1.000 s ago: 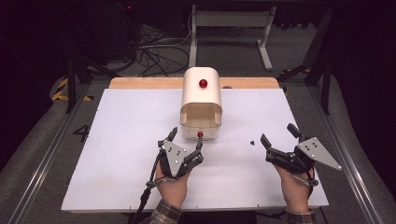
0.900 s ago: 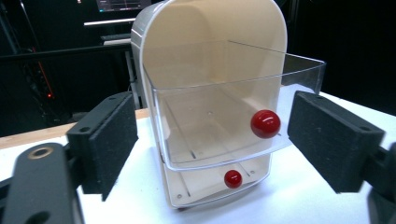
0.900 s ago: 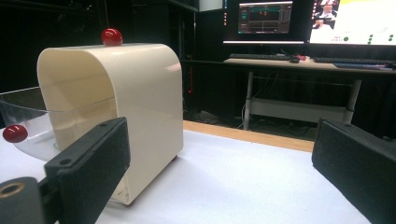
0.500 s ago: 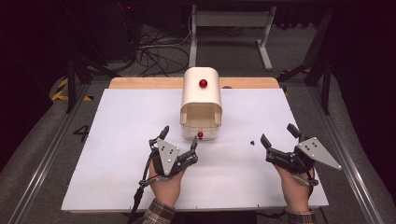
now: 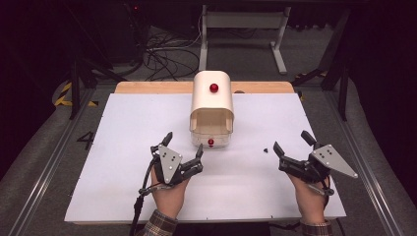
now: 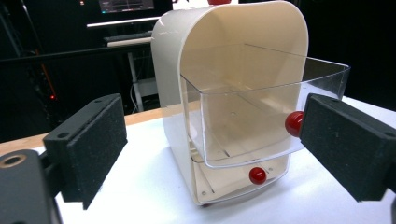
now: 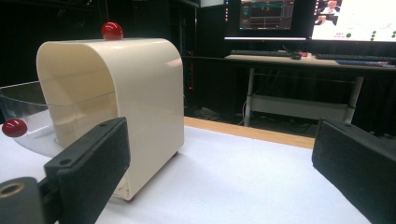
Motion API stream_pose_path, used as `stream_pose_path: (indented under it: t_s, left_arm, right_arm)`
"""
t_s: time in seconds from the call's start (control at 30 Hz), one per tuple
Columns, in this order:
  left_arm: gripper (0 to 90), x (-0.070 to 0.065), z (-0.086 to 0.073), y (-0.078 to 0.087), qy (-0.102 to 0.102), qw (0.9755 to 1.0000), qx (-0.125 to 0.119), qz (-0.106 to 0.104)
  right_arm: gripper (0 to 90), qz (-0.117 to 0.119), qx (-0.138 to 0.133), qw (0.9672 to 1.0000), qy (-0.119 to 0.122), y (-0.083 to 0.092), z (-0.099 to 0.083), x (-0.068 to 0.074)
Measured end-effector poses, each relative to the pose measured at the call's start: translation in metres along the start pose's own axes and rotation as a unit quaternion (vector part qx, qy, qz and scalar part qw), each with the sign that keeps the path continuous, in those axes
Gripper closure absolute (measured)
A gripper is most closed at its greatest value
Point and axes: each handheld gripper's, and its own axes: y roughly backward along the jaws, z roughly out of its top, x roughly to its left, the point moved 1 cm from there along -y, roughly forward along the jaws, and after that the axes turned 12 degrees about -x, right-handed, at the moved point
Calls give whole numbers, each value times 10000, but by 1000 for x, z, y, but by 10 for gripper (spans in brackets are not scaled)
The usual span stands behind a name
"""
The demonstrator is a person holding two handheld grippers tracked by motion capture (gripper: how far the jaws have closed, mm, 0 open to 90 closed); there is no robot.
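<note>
A cream cabinet [image 5: 212, 101] with an arched top and a red knob [image 5: 214, 87] on its roof stands mid-table. Its clear upper drawer [image 6: 252, 116] is pulled out, with a red knob [image 6: 293, 122] on its front; a lower drawer knob [image 6: 257, 175] sits below. My left gripper [image 5: 184, 145] rests just in front of the drawer, left of its knob [image 5: 210, 142]. Its jaws have just been opening and hold nothing. My right gripper [image 5: 291, 141] stands open and empty on the table's right, facing the cabinet's side [image 7: 116, 107].
The white tabletop [image 5: 123, 147] has a wooden strip [image 5: 147, 87] along its far edge. A tiny dark object [image 5: 264, 150] lies between the drawer and my right gripper. Desk legs and cables fill the dark floor behind; monitors [image 7: 266, 16] glow beyond.
My left gripper has drawn slightly left and back from the drawer's knob, its jaws standing wider. The right hand has stayed still.
</note>
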Motion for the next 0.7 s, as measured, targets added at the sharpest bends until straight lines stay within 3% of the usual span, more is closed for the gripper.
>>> stream_pose_path:
  t_s: [0.47,0.7]
  left_arm:
    - [43,7,5,2,17,9999,-28,-105]
    - [41,11,7,5,-108,9998,6,-145]
  right_arm:
    - [49,16,58,10000,46,-1,1,1]
    - [49,24,114,9999,89,-1,1,2]
